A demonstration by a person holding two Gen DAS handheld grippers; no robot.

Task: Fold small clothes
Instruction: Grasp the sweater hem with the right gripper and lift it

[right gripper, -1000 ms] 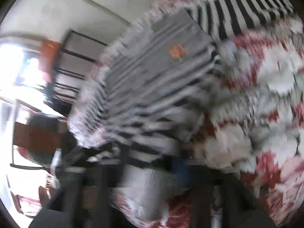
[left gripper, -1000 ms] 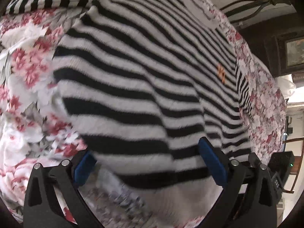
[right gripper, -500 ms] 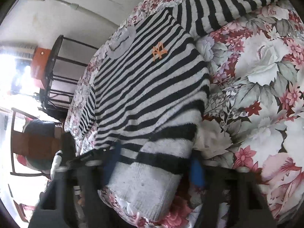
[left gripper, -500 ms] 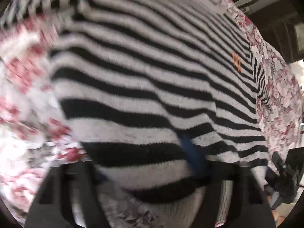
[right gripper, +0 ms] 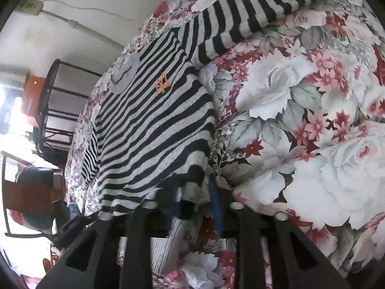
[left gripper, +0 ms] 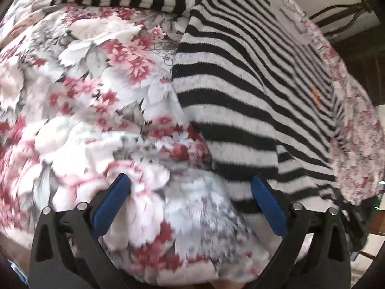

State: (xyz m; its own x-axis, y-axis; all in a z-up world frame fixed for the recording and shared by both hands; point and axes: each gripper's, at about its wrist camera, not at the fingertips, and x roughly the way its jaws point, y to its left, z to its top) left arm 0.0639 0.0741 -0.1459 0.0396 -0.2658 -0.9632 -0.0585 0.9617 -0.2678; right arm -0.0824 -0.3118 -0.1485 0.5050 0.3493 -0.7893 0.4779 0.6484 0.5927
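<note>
Floral bedding (right gripper: pixel 312 101) in pink, red and white covers the bed, and a black-and-white striped sweater (right gripper: pixel 154 125) lies spread across it, one sleeve (right gripper: pixel 252 16) stretched out toward the far side. An orange emblem (right gripper: pixel 161 86) marks its chest. The left gripper (left gripper: pixel 190 200) hovers over the flowered cloth beside the sweater's hem, jaws spread wide and holding nothing. The right gripper (right gripper: pixel 195 207) sits at the sweater's lower corner, its blue pads (right gripper: pixel 215 207) drawn close with striped fabric pinched between them.
</note>
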